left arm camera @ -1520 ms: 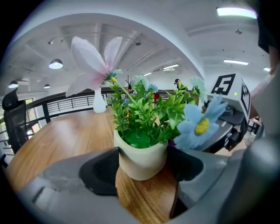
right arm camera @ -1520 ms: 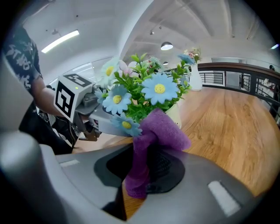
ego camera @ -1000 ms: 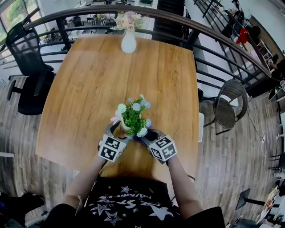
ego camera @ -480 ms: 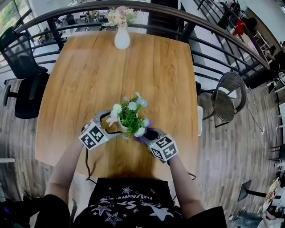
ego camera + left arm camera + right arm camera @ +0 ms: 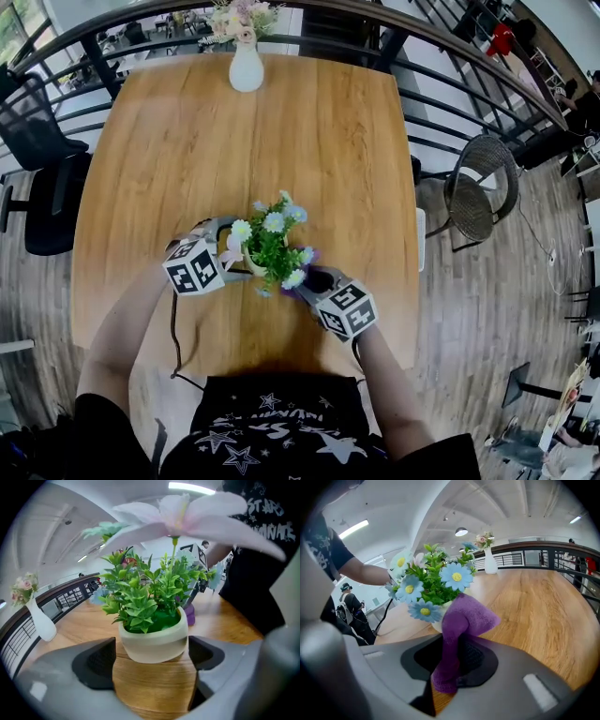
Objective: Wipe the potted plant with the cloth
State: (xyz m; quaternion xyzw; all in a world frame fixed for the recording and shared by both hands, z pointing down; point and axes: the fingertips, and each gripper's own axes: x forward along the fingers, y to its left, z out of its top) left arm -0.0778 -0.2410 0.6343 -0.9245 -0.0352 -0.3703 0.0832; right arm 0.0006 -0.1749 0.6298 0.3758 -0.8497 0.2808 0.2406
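Note:
The potted plant (image 5: 272, 246) stands near the wooden table's (image 5: 319, 141) front edge: green leaves, white, blue and pink flowers, a cream pot (image 5: 153, 641). My left gripper (image 5: 232, 251) reaches in from the plant's left. Its jaws are opening and stand wide on either side of the pot (image 5: 151, 655), with the pads (image 5: 96, 660) clear of it. My right gripper (image 5: 307, 279) is at the plant's front right, shut on a purple cloth (image 5: 461, 630). The cloth's (image 5: 305, 272) free end rests against the pot under the blue flowers (image 5: 455, 577).
A white vase of pink flowers (image 5: 246, 64) stands at the table's far edge. A dark curved railing (image 5: 469, 84) runs behind the table. A wicker chair (image 5: 480, 199) is at the right, a black office chair (image 5: 42, 178) at the left. A black cable (image 5: 173, 337) hangs from the left gripper.
My left gripper has swung from the pot's front round to its left side, rolled over, and its jaws have spread wider. The right gripper with the cloth has stayed put.

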